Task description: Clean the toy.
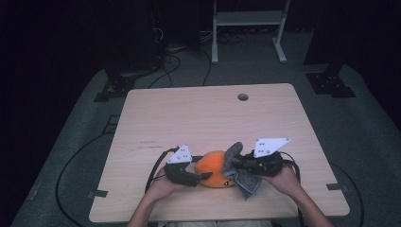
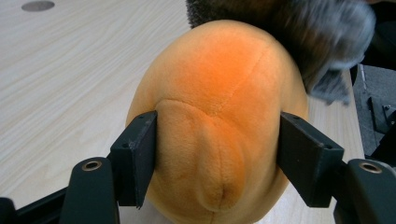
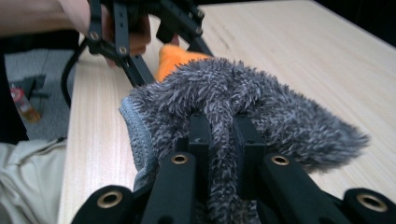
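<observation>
resting between the left hand-held gripper (image 2: 217,158) jaws, orange plush (image 2: 219,121).

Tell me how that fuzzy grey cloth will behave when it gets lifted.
The grey cloth probably flops: it drapes limply over the orange plush and bunches where the right tongs pinch it. It looks light and, with its shaggy pile, unlikely to slip.

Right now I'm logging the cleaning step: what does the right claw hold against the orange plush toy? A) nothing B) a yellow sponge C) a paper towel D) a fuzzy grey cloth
D: the right claw is pinched on a fuzzy grey cloth draped against the orange plush toy.
</observation>
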Available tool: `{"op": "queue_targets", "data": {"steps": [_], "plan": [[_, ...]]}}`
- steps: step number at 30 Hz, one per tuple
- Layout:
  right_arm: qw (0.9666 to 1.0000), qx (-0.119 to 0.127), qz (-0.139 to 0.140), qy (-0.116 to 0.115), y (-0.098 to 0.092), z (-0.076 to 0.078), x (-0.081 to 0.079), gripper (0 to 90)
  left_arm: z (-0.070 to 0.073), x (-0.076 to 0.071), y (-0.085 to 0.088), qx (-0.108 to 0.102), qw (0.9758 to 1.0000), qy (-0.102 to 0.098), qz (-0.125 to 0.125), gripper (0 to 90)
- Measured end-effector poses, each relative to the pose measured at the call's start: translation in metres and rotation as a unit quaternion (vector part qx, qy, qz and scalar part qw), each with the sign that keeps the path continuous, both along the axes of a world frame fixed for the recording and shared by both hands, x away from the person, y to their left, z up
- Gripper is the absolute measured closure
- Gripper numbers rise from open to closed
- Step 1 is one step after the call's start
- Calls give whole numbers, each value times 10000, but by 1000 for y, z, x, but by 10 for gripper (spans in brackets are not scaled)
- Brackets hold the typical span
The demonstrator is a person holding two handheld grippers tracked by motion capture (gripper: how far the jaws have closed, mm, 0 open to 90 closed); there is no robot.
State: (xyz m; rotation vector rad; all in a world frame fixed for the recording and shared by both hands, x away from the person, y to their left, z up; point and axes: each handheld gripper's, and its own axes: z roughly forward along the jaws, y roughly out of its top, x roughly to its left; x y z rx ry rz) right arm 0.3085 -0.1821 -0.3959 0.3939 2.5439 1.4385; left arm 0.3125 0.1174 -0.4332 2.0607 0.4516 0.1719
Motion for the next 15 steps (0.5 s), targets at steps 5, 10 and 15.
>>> {"op": "queue_targets", "data": {"steps": [5, 10, 15], "plan": [[9998, 39, -106, 147, -5, -15, 4, 798, -2, 0, 5, -52, 10000, 77, -31, 327], [9963, -430, -518, 533, -39, -37, 5, 798, -2, -1, 6, -163, 9998, 117, -21, 323], [9981, -77, -469, 392, -49, -20, -4, 798, 3, -4, -3, -1, 9999, -90, -86, 325]]}}
